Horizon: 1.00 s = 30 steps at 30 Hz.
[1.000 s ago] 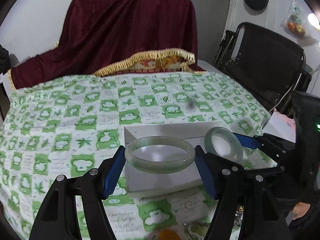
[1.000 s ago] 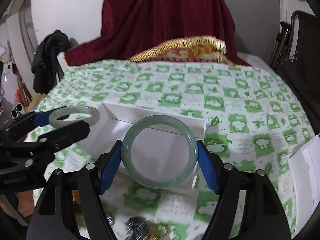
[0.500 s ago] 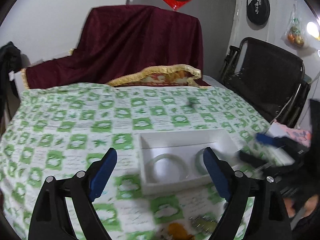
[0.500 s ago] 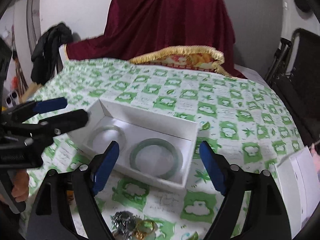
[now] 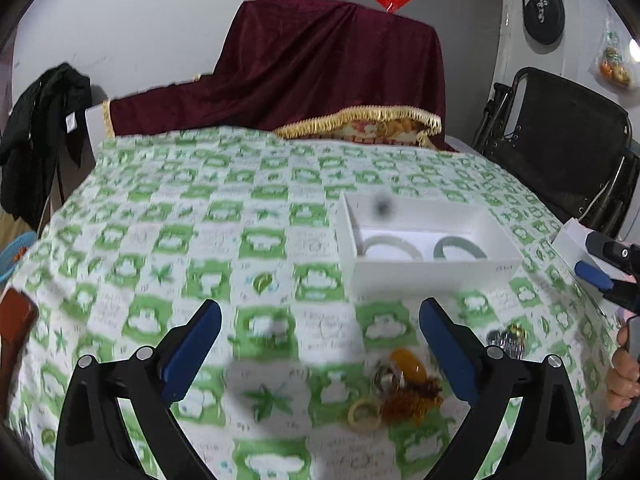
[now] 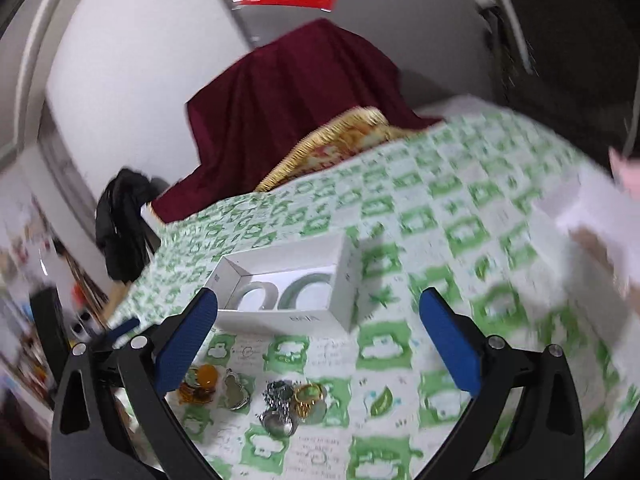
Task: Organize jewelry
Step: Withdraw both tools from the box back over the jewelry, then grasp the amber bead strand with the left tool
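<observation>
A white box (image 5: 436, 272) (image 6: 280, 317) sits on the green-checked tablecloth. Inside lie a pale bangle (image 5: 384, 245) (image 6: 250, 292) and a darker green bangle (image 5: 460, 249) (image 6: 310, 283), side by side. My left gripper (image 5: 320, 308) hangs back from the box, left of it; its jaws are opening with nothing between them. My right gripper (image 6: 320, 298) (image 5: 596, 258) is also back from the box, jaws opening and empty. A pile of loose jewelry (image 5: 400, 388) (image 6: 248, 392), with amber pieces, rings and silver bits, lies on the cloth in front of the box.
A maroon gold-fringed cloth (image 5: 332, 68) covers something tall at the table's far edge. A black folding chair (image 5: 560, 140) stands at the right, a dark garment (image 5: 40, 120) hangs at the left. White paper (image 5: 572, 236) lies right of the box.
Both grippers let go of the bangles, which now lie in the box. Both have pulled back from it with jaws spread wider, and the right view has rolled.
</observation>
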Each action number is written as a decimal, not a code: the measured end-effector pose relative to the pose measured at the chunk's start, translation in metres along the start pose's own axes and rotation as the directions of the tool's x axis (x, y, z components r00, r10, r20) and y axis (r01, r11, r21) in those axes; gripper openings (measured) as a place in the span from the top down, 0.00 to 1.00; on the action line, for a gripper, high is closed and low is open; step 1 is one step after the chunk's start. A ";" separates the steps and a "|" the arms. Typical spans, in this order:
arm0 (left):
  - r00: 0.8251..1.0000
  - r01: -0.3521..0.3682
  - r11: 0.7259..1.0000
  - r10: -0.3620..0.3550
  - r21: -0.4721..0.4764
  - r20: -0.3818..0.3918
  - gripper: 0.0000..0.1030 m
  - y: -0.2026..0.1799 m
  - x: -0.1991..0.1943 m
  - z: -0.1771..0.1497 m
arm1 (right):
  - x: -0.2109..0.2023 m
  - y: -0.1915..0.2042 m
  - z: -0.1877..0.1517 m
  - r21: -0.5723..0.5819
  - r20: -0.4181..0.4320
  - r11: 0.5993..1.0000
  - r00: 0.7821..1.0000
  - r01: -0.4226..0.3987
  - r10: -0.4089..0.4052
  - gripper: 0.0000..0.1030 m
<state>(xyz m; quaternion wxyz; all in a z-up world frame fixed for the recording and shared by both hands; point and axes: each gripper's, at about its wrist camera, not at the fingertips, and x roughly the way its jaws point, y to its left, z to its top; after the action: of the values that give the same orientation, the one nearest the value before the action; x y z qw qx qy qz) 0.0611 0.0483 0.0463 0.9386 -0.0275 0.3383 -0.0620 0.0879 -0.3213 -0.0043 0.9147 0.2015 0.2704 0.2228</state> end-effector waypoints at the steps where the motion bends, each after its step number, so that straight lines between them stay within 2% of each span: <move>1: 1.000 0.003 1.000 -0.003 -0.006 -0.012 0.03 0.001 0.001 -0.002 | 0.003 -0.004 -0.003 0.020 -0.025 1.000 1.000 -0.008 0.009 0.04; 7: 0.997 0.059 0.998 -0.060 -0.014 -0.050 0.03 0.000 0.002 -0.010 | 0.019 0.003 -0.018 -0.021 -0.116 1.000 0.993 0.021 -0.024 0.04; 13: 0.988 0.121 0.990 -0.112 0.079 -0.107 0.03 -0.023 0.000 -0.026 | 0.022 0.003 -0.022 -0.032 -0.126 0.998 0.991 0.050 -0.054 0.04; 16: 0.987 0.096 0.982 -0.072 0.160 -0.147 0.03 -0.037 0.003 -0.039 | 0.023 -0.001 -0.021 -0.006 -0.133 0.999 0.990 0.054 -0.054 0.04; 18: 0.989 0.027 0.975 0.006 0.220 -0.148 0.03 -0.042 0.005 -0.045 | 0.023 -0.003 -0.020 0.007 -0.137 0.999 0.989 0.054 -0.052 0.04; 19: 0.989 -0.033 0.970 0.065 0.240 -0.129 0.03 -0.041 0.006 -0.045 | 0.024 -0.003 -0.020 0.012 -0.140 0.998 0.989 0.054 -0.052 0.04; 21: 0.986 -0.097 0.976 0.121 0.195 -0.114 0.03 -0.026 0.008 -0.040 | 0.024 -0.004 -0.020 0.016 -0.143 0.998 0.988 0.057 -0.054 0.04; 24: 0.981 -0.114 0.991 0.124 0.076 -0.146 0.03 0.004 0.012 -0.033 | 0.024 -0.004 -0.020 0.016 -0.142 0.998 0.988 0.056 -0.054 0.04; 27: 0.986 -0.071 0.997 0.068 -0.016 -0.152 0.03 0.024 0.009 -0.030 | 0.025 -0.003 -0.021 0.013 -0.143 0.998 0.988 0.056 -0.054 0.04; 30: 0.994 -0.027 1.000 0.027 0.001 -0.108 0.03 0.017 -0.001 -0.028 | 0.026 0.000 -0.021 0.002 -0.145 0.998 0.988 0.055 -0.055 0.04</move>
<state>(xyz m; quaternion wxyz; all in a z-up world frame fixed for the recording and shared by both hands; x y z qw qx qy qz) 0.0440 0.0652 0.0237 0.9198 -0.0199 0.3887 -0.0504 0.0949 -0.3030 -0.0314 0.8978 0.1799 0.3422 0.2108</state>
